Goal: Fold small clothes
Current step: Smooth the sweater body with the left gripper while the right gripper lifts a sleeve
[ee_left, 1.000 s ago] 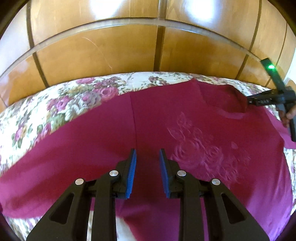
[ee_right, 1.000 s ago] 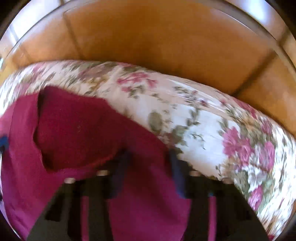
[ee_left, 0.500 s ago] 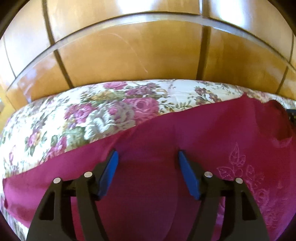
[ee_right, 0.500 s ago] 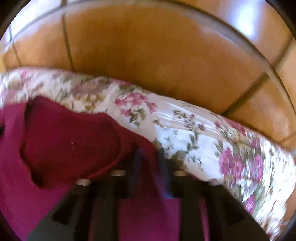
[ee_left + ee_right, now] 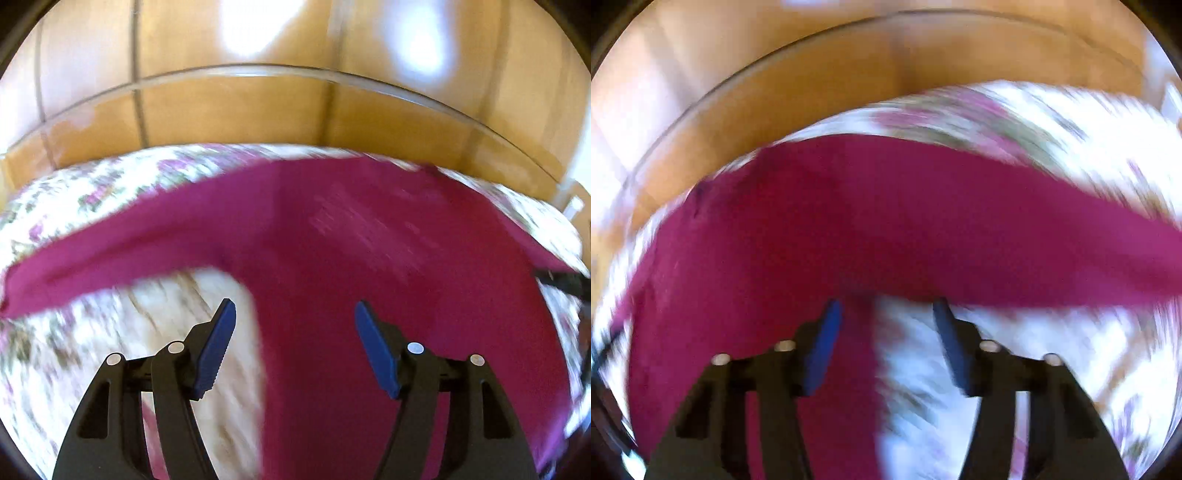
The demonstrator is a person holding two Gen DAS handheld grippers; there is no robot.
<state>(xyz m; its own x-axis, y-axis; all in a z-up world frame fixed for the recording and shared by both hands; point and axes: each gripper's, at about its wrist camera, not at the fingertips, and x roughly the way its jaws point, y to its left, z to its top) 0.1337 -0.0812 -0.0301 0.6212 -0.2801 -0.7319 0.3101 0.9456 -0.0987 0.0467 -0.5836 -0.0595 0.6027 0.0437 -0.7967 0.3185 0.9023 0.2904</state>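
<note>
Both our grippers have drawn back toward the maroon shirt's (image 5: 369, 240) sleeves. Our left gripper (image 5: 293, 334) stands open, empty; our right gripper (image 5: 882, 332) is closing, gripping nothing.

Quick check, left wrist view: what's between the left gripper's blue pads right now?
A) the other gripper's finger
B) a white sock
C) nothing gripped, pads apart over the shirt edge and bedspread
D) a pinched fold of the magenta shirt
C: the left gripper stands open, its blue pads well apart and pressing nothing, with the magenta shirt edge and the floral bedspread showing below the gap.
</note>
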